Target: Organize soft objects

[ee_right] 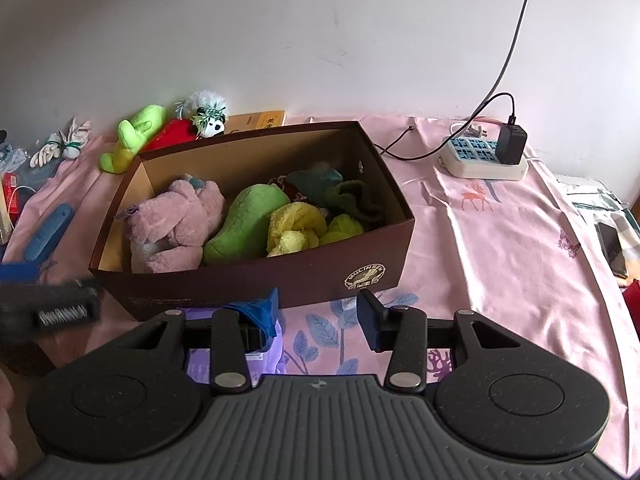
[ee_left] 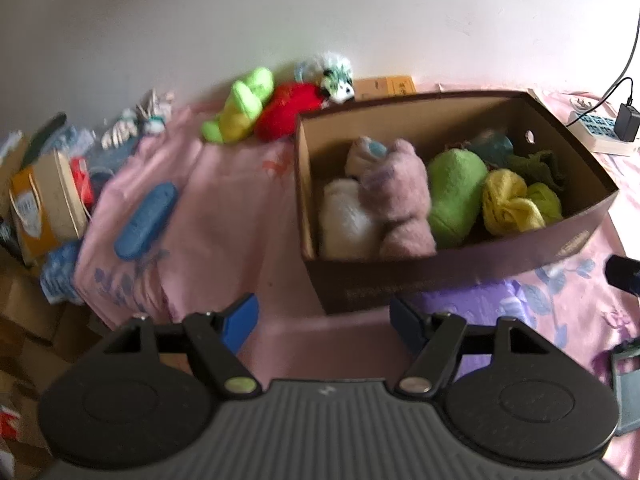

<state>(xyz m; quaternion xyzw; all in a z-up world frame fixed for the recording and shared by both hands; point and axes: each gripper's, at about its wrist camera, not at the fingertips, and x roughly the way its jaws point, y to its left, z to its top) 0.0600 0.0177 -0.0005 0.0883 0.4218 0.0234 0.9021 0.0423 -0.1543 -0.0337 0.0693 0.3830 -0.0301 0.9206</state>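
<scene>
A brown cardboard box [ee_left: 440, 276] [ee_right: 240, 280] stands on the pink bedsheet. It holds a pink plush bear [ee_left: 400, 192] [ee_right: 176, 220], a green plush [ee_left: 452, 196] [ee_right: 244, 220], a yellow soft toy [ee_left: 508, 204] [ee_right: 294, 228] and some darker ones. Behind the box by the wall lie a lime-green plush [ee_left: 244, 104] [ee_right: 136, 132], a red plush [ee_left: 288, 110] [ee_right: 176, 134] and a small panda [ee_left: 338, 80] [ee_right: 210, 118]. My left gripper [ee_left: 322, 322] hovers open before the box's near left corner. My right gripper [ee_right: 318, 316] is open before the front wall, with nothing between its fingers.
A white power strip [ee_right: 480, 160] with a black charger and cable lies right of the box. A blue case [ee_left: 146, 220] lies on the sheet to the left, with bags and cardboard clutter [ee_left: 40, 208] past the bed's left edge. A phone [ee_right: 612, 248] lies far right.
</scene>
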